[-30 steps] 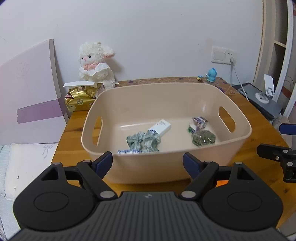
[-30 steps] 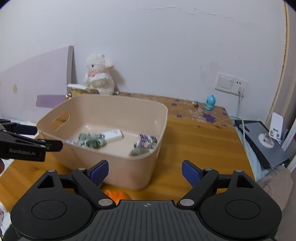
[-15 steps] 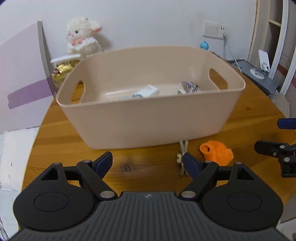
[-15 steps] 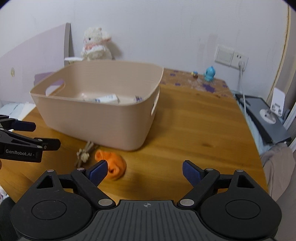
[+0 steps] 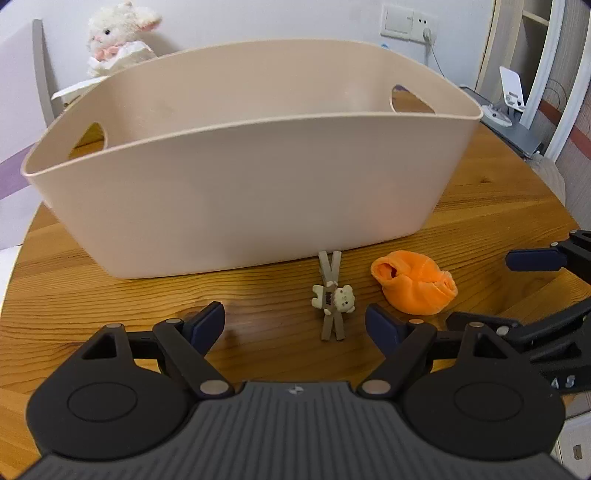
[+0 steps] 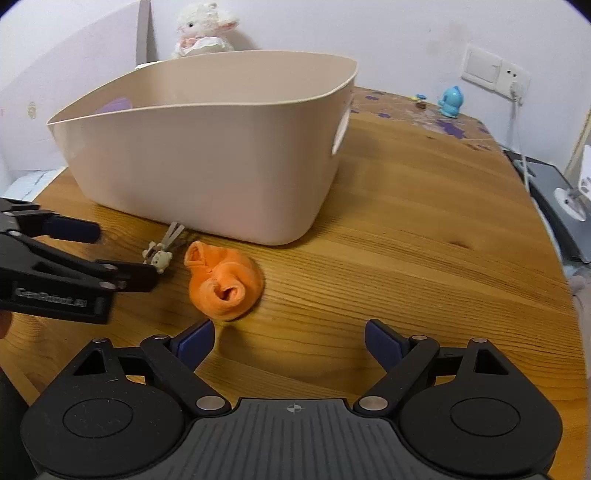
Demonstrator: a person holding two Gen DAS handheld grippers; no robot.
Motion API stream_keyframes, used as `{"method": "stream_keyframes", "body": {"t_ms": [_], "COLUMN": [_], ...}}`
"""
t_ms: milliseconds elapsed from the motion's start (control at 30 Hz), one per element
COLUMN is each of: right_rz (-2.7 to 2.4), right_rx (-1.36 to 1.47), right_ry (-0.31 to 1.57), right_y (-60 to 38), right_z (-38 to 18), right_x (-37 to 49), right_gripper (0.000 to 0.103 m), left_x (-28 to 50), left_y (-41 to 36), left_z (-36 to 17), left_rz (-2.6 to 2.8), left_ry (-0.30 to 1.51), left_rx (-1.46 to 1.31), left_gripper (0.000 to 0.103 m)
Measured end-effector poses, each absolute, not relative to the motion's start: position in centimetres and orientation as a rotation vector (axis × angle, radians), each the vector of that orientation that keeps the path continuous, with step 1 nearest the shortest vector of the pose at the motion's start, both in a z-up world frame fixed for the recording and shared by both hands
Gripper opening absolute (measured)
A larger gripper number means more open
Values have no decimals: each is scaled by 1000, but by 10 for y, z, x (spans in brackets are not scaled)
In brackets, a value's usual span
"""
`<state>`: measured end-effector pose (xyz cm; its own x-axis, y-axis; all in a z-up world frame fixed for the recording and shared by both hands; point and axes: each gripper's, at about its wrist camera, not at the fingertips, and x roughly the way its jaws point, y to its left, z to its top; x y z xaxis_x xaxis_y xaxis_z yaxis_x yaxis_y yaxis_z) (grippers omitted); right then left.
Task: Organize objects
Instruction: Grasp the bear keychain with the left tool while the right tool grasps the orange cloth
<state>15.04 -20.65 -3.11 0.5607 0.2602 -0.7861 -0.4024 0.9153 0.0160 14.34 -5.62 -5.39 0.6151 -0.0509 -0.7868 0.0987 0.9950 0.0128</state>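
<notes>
Left wrist | bear clip [image 5: 333, 300] ahead, between spread empty jaws | orange sock [image 5: 413, 288] right | right jaws open

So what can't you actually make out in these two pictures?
- Bin contents: both wrist views, hidden by its near wall.
- Plush lamb: lower body behind the bin rim, both views.
- Blue figurine: right view, too small for detail.
- Clip: right view, partly covered by the left gripper.
</notes>
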Motion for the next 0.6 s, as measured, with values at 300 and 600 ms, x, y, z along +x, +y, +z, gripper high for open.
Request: {"method": "stream_keyframes", "body": {"t_ms": [300, 600], "right_rz": [426, 486], "right_rx": [-189, -229], "right_ry": [855, 804], "right_y": [-190, -168], "right_z": [-39, -36], "right_x": [155, 152], "right_gripper": [86, 42], "left_x": [155, 154], "left_y": [-58, -57], "left_z": [-66, -60], "left_rz": [-108, -157], "left_ry": [894, 881], "left_rx": [63, 73], "left_gripper": [75, 29]}}
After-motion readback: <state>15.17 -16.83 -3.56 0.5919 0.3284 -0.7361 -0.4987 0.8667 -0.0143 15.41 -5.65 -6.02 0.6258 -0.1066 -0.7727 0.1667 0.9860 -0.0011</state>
